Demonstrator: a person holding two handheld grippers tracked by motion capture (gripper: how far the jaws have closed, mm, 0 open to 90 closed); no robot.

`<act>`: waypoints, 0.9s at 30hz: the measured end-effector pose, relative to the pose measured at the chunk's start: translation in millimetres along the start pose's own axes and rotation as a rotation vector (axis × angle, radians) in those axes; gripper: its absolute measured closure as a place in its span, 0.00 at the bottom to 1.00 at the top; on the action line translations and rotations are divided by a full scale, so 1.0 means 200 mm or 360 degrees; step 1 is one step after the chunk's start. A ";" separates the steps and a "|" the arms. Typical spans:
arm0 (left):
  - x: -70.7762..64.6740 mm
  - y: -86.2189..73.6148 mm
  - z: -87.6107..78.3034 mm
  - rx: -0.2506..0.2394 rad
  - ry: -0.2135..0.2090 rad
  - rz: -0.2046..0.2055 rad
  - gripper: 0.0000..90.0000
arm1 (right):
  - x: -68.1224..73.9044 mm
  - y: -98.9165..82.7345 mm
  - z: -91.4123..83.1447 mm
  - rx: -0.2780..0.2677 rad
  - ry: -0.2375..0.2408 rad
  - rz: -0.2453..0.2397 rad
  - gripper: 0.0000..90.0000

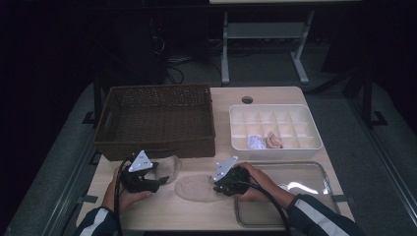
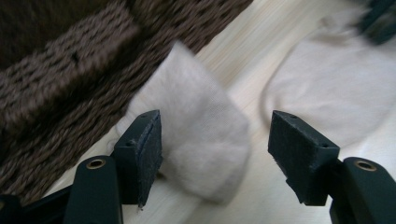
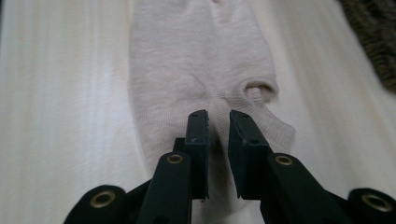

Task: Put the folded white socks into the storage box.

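The right tongs (image 3: pixel 218 122) pinch a fold of the soft, limp beige sock (image 3: pixel 196 70), best gripped at its edge, while the left tongs (image 2: pixel 215 135) stand released around its far end.

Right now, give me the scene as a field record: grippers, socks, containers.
left gripper: jaws wide open, beige sock end between them, pads off it
right gripper: jaws nearly shut, pinching flat sock
wicker basket: back left, nothing seen inside
divided white box: two rolled items in front-row cells
metal tray: front right
table: light wood
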State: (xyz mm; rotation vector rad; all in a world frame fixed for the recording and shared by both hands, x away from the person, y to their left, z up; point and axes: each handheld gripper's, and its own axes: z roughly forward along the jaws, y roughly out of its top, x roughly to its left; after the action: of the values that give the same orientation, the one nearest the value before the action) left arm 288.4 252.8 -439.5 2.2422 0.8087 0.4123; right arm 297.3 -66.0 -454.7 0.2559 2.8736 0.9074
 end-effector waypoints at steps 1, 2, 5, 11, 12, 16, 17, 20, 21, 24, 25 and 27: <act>0.01 -0.01 0.02 0.0012 -0.0025 -0.0024 0.38 | 0.01 0.00 0.00 0.0001 0.0019 0.0011 0.86; 0.02 -0.01 0.04 0.0031 -0.0029 -0.0032 0.38 | 0.01 -0.01 -0.01 0.0002 0.0044 0.0009 0.86; 0.03 -0.02 0.07 0.0069 -0.0027 -0.0033 0.40 | 0.03 -0.01 -0.02 0.0014 0.0087 -0.0014 0.87; 0.04 -0.02 0.13 0.0118 -0.0032 0.0005 0.55 | 0.07 0.00 -0.02 0.0030 0.0124 -0.0069 0.86; 0.04 -0.02 0.14 0.0104 -0.0030 0.0003 0.57 | 0.07 0.00 -0.01 0.0026 0.0125 -0.0072 0.86; 0.03 0.00 0.15 0.0105 -0.0047 0.0031 0.72 | 0.07 0.00 -0.01 0.0020 0.0112 -0.0074 0.83; 0.02 0.01 0.15 0.0105 -0.0053 0.0042 0.76 | 0.07 0.00 -0.01 0.0016 0.0109 -0.0073 0.83; 0.01 0.02 0.16 0.0078 -0.0113 0.0060 0.87 | 0.07 0.00 -0.01 0.0009 0.0102 -0.0081 0.82; 0.00 0.03 0.16 0.0063 -0.0145 0.0062 0.89 | 0.07 0.00 -0.01 0.0009 0.0102 -0.0080 0.82; -0.03 0.07 0.18 -0.0008 -0.0231 0.0092 0.90 | 0.07 0.00 -0.01 0.0000 0.0100 -0.0080 0.82; -0.04 0.09 0.19 -0.0028 -0.0257 0.0098 0.90 | 0.07 0.00 -0.01 0.0000 0.0102 -0.0071 0.82; -0.06 0.13 0.21 -0.0046 -0.0302 0.0142 0.91 | 0.07 0.00 -0.01 -0.0004 0.0099 -0.0074 0.81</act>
State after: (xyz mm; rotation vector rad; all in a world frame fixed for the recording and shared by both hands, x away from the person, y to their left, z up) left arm 310.5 208.7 -451.1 2.2558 0.6020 0.2464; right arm 283.4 -64.1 -454.5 0.1627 2.9213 0.9270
